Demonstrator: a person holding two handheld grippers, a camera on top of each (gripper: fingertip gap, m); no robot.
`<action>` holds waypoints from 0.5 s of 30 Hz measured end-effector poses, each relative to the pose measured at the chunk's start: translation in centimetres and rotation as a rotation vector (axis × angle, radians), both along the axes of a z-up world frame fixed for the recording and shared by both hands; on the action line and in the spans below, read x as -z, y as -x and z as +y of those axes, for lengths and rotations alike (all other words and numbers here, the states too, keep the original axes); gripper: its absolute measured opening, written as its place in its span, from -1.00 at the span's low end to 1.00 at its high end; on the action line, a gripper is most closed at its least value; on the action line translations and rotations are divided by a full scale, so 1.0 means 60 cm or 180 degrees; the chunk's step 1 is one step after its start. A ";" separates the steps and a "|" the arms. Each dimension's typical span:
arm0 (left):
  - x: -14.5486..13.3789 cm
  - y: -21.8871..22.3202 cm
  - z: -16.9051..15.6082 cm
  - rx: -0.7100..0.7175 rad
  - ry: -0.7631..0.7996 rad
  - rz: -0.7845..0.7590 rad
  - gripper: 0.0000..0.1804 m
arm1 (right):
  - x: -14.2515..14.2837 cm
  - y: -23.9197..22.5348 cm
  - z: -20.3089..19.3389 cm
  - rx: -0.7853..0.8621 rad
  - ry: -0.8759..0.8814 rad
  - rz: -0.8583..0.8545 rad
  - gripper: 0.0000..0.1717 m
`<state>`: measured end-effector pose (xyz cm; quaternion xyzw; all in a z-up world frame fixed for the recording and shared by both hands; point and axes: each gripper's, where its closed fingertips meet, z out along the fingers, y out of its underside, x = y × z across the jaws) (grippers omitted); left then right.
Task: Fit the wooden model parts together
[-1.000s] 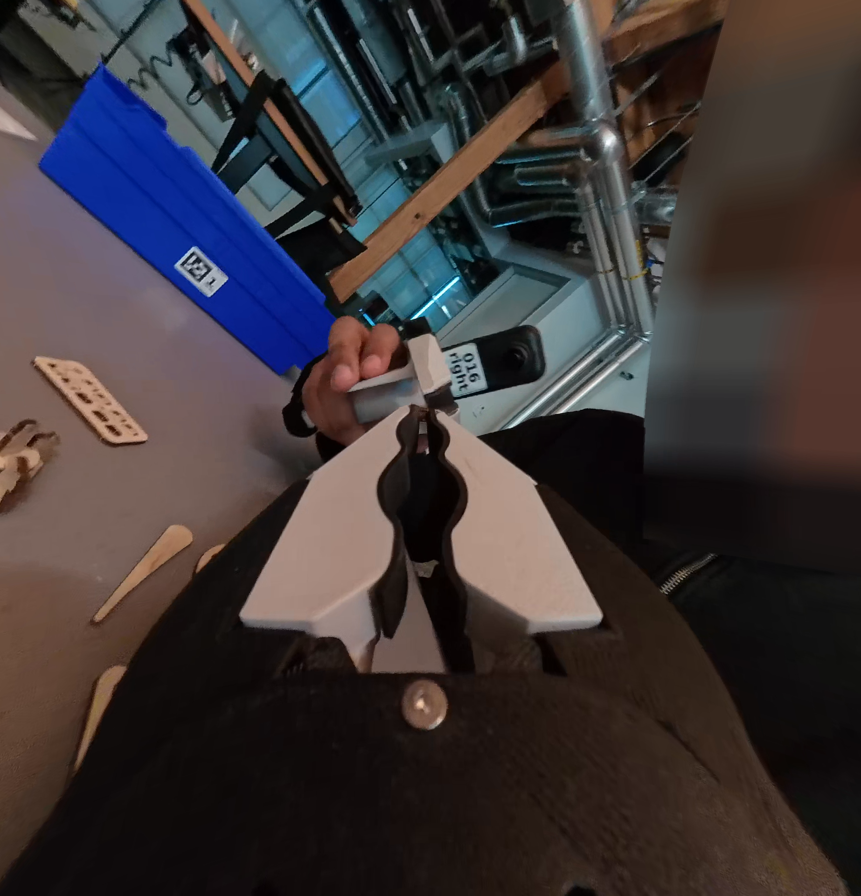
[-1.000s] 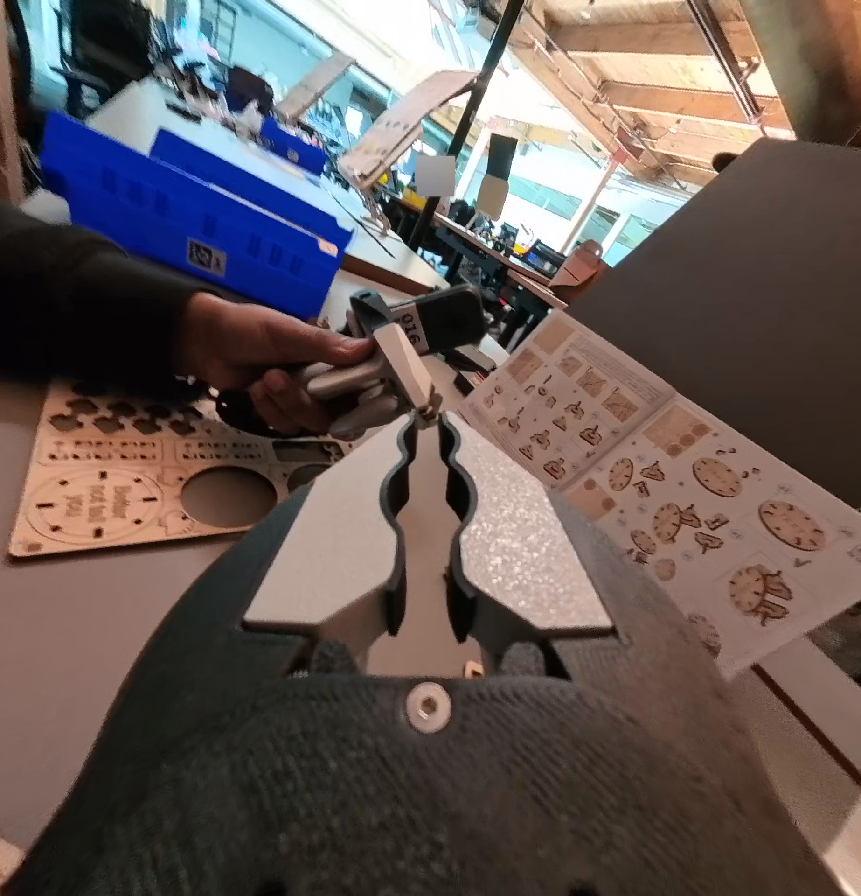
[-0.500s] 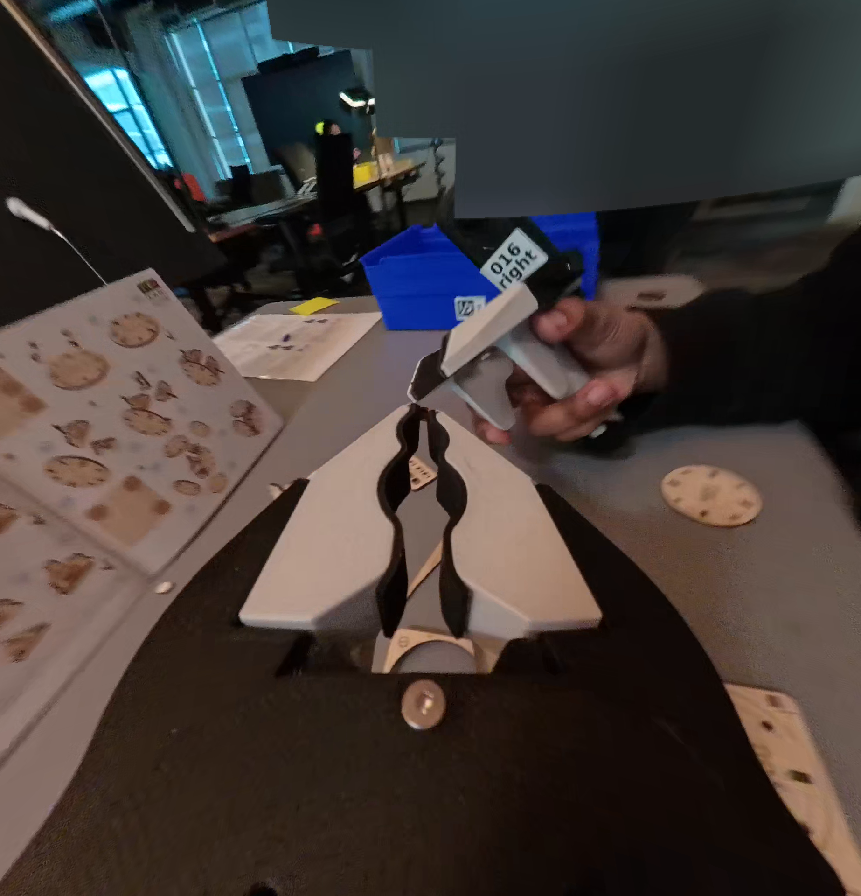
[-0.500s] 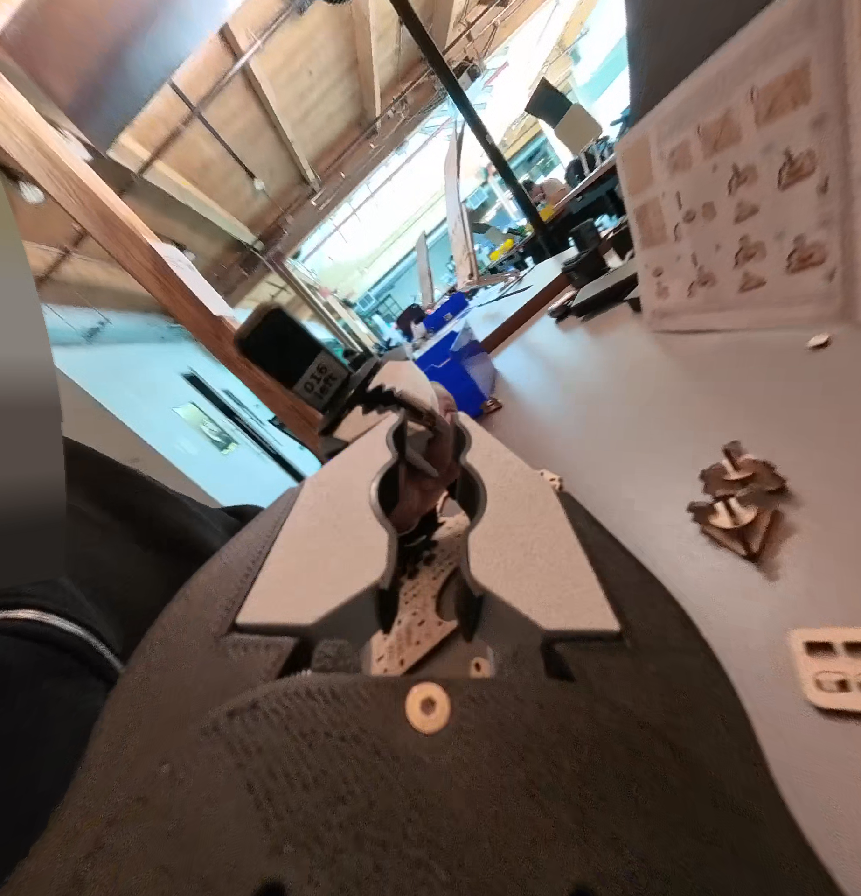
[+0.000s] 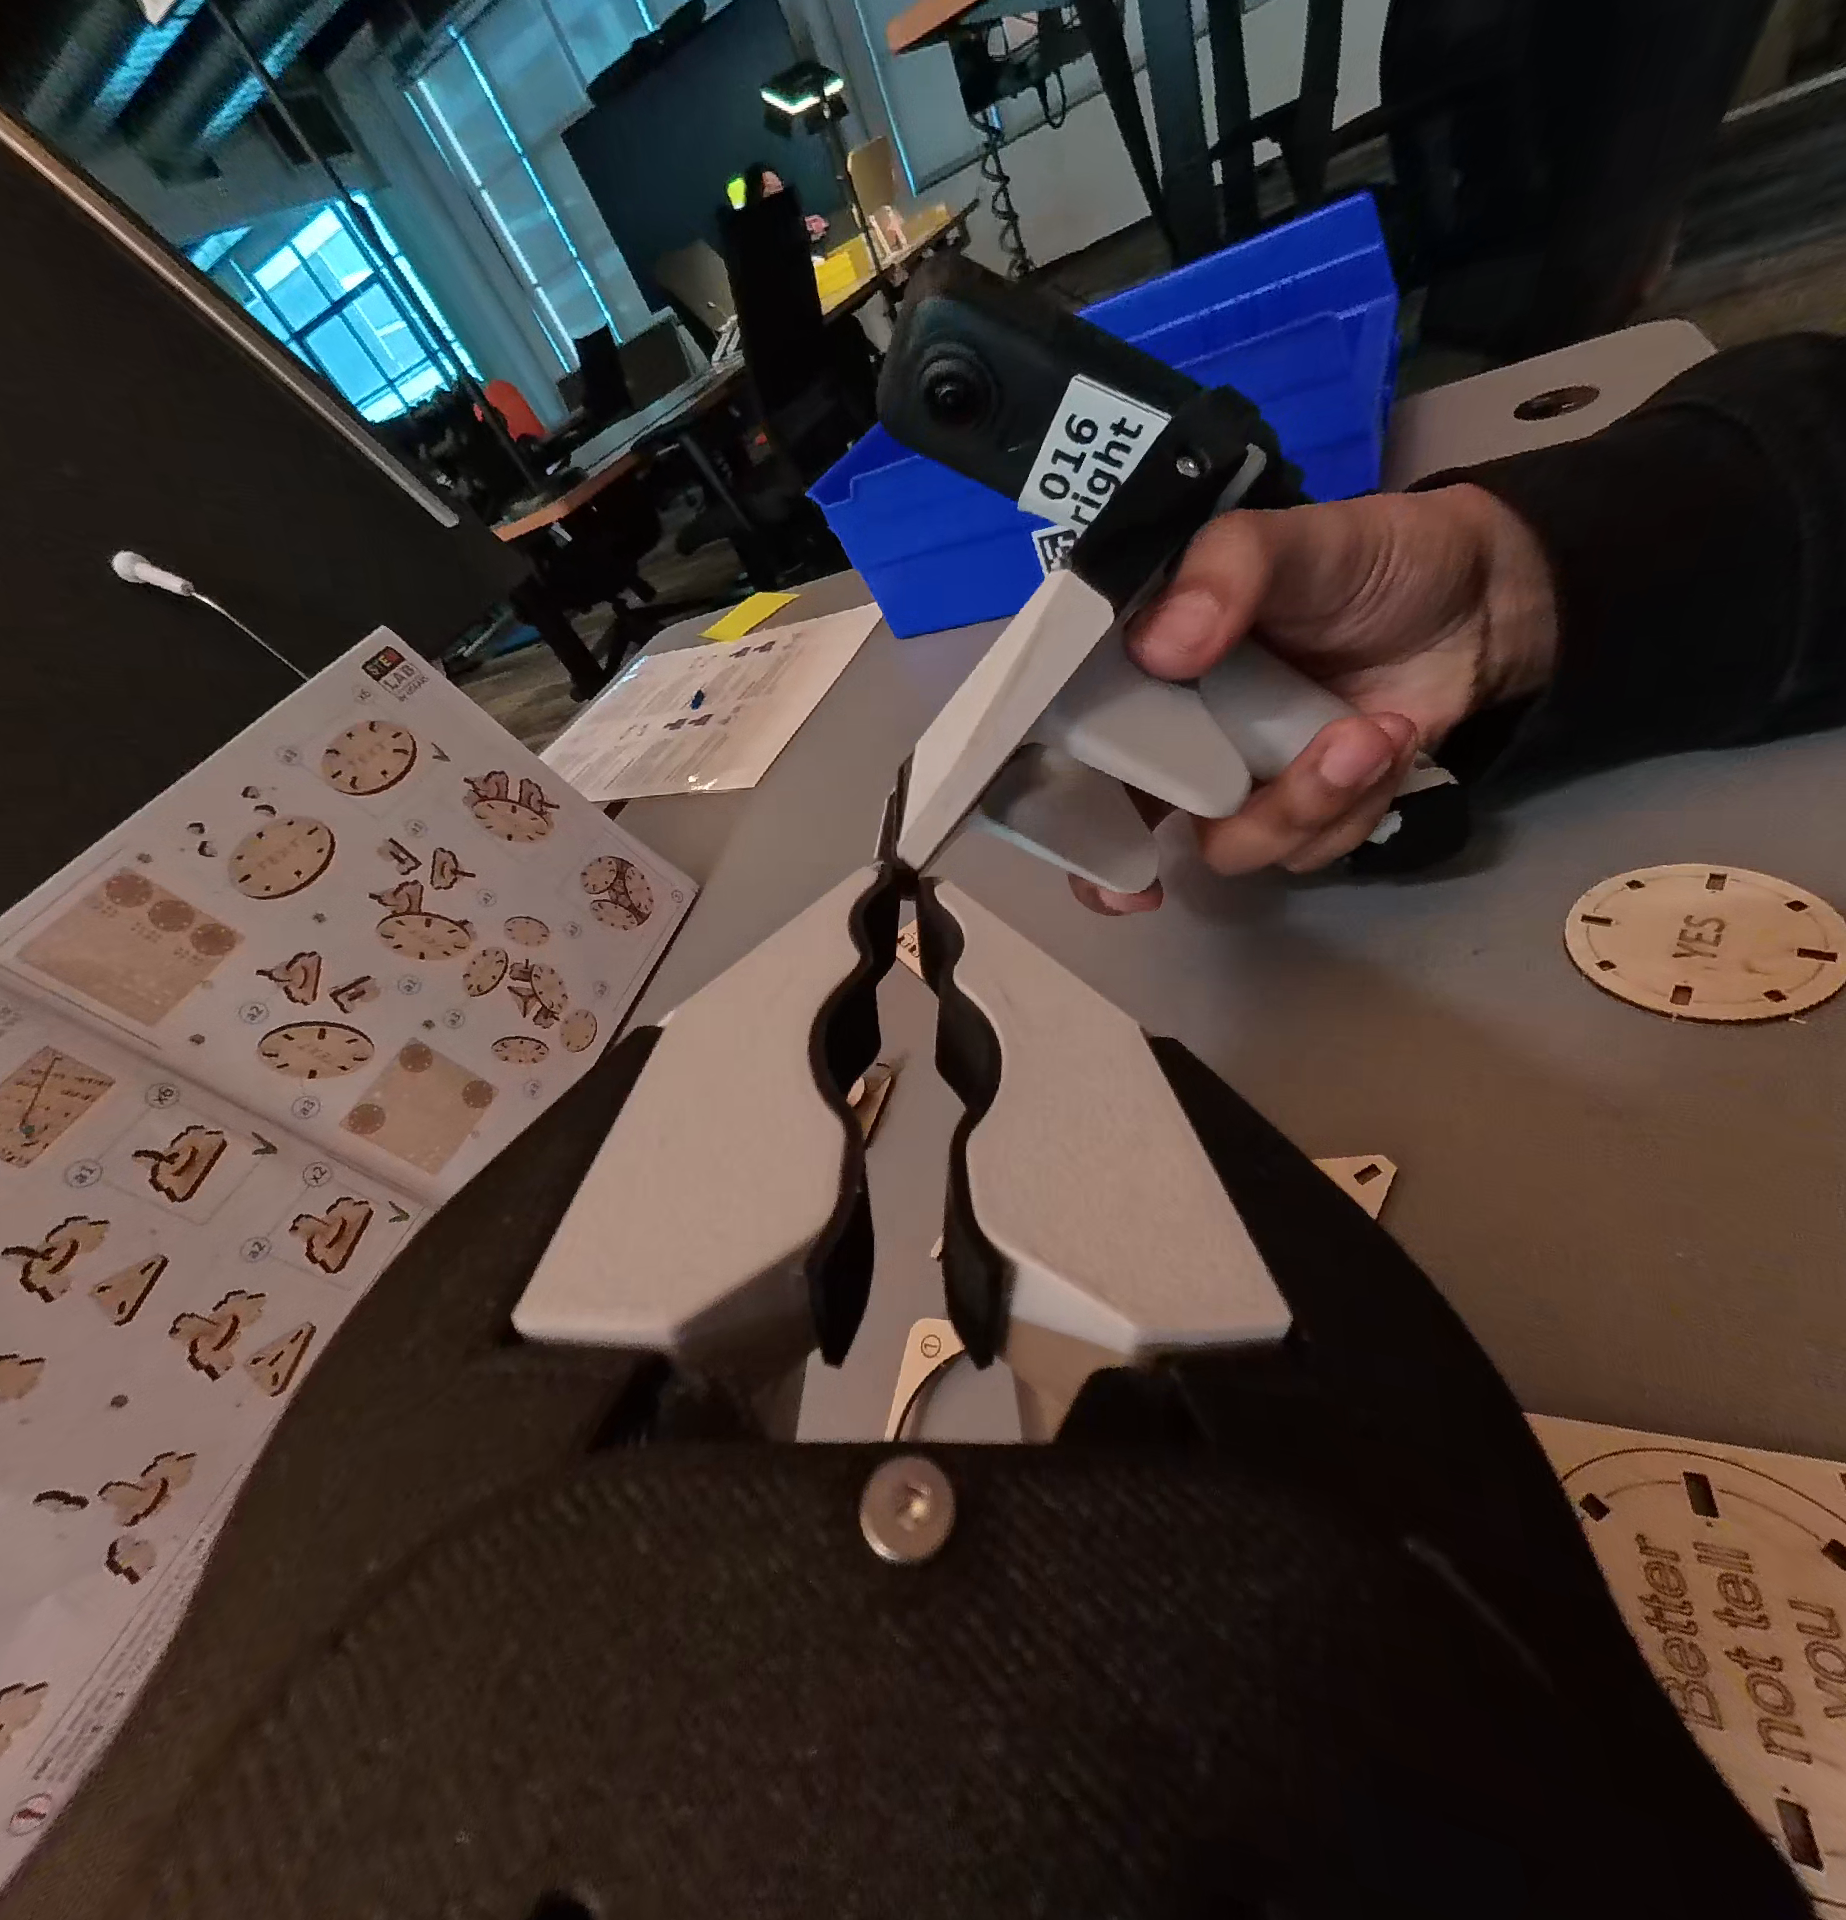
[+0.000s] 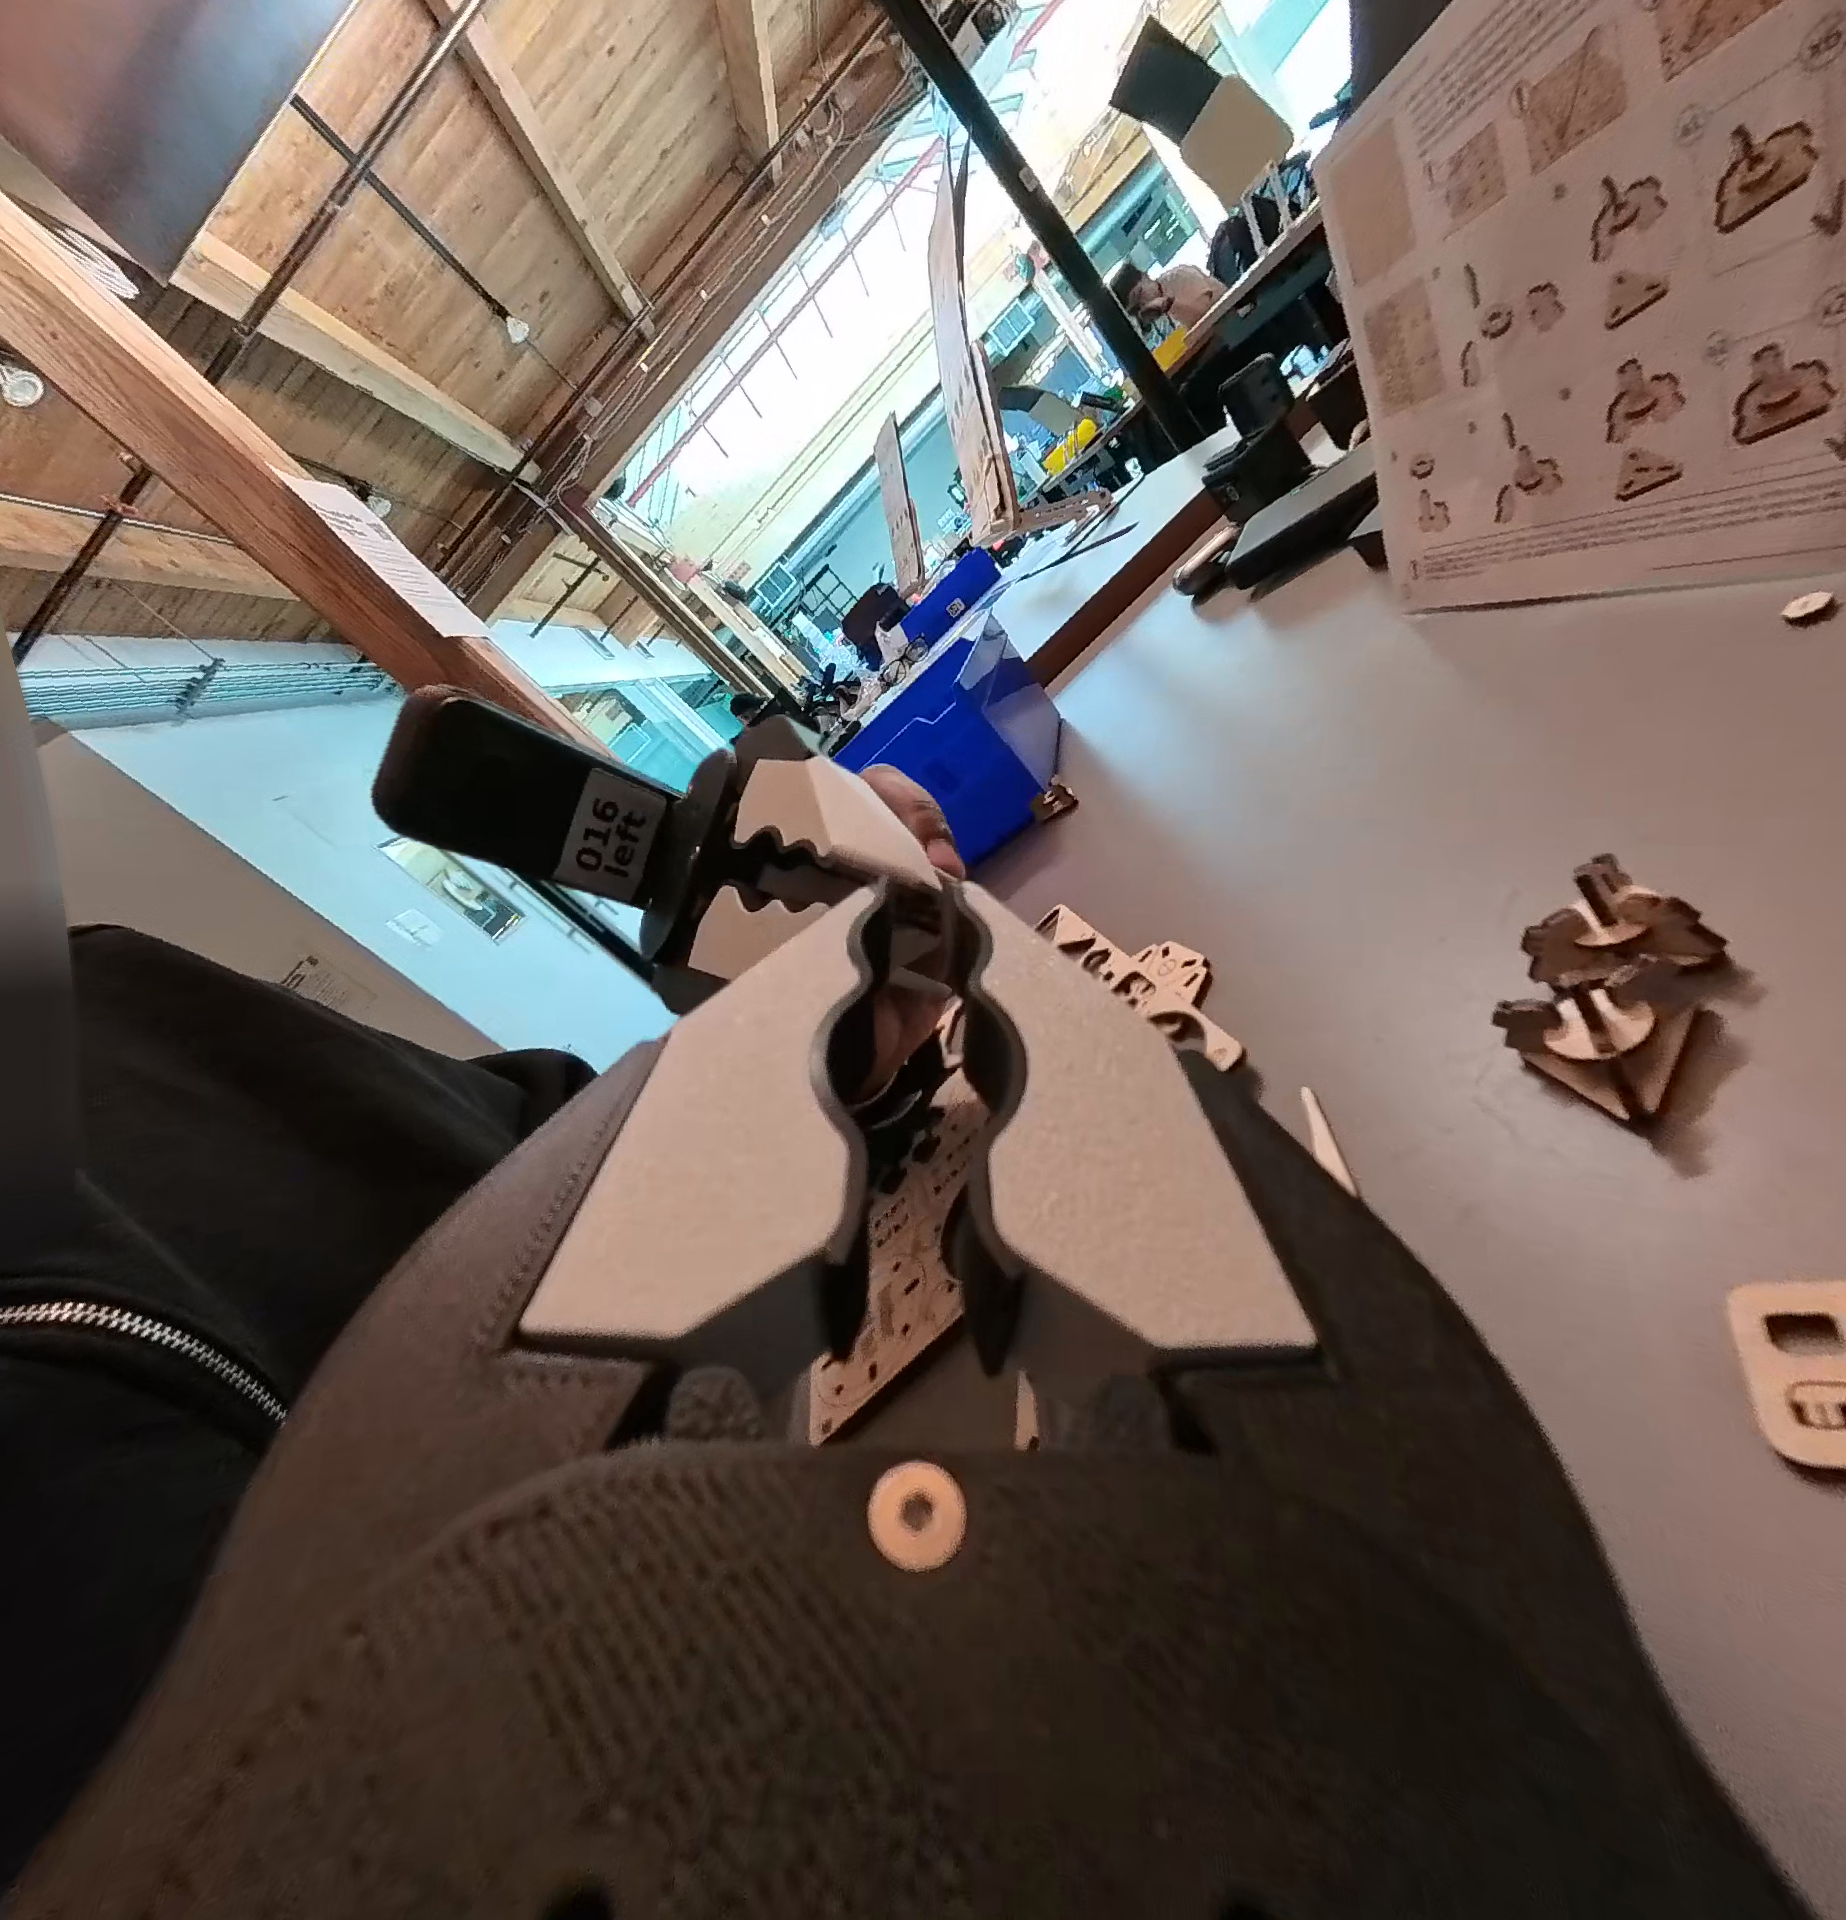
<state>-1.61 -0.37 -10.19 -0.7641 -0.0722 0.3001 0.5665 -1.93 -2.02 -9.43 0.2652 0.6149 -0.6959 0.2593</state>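
Grey worktop [image 5: 1418, 1091] below. Left gripper [image 5: 901, 883]: fingers pressed together at tips, meeting tip of right gripper [image 6: 914, 914]. Right fingers nearly together, something dark between, cannot tell what. Wooden disc [image 5: 1708, 940] and instruction sheet [image 5: 306, 935] beyond, blue bin [image 5: 1262, 343] farthest.

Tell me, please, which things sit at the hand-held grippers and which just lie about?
At the tips: left hand-held gripper, right hand-held gripper, tip to tip.
Lying about: wooden disc, instruction sheet, blue bin, small wooden model.
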 end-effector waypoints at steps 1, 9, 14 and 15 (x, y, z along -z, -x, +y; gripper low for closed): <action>0.000 0.000 0.000 -0.0005 0.0014 0.0011 -0.99 | 0.001 -0.001 -0.001 -0.0017 -0.0003 -0.0014 -0.92; 0.005 0.007 -0.003 -0.0020 0.0002 -0.0086 -0.92 | 0.000 0.008 0.004 -0.0010 0.0025 -0.0080 -0.96; 0.029 0.025 -0.010 -0.0052 -0.0060 -0.0691 -0.64 | -0.002 0.033 0.025 0.0202 -0.0138 0.0177 -0.96; 0.039 0.029 -0.011 -0.0043 -0.0058 -0.0889 -0.60 | 0.001 0.039 0.030 0.0253 -0.0257 0.0306 -0.96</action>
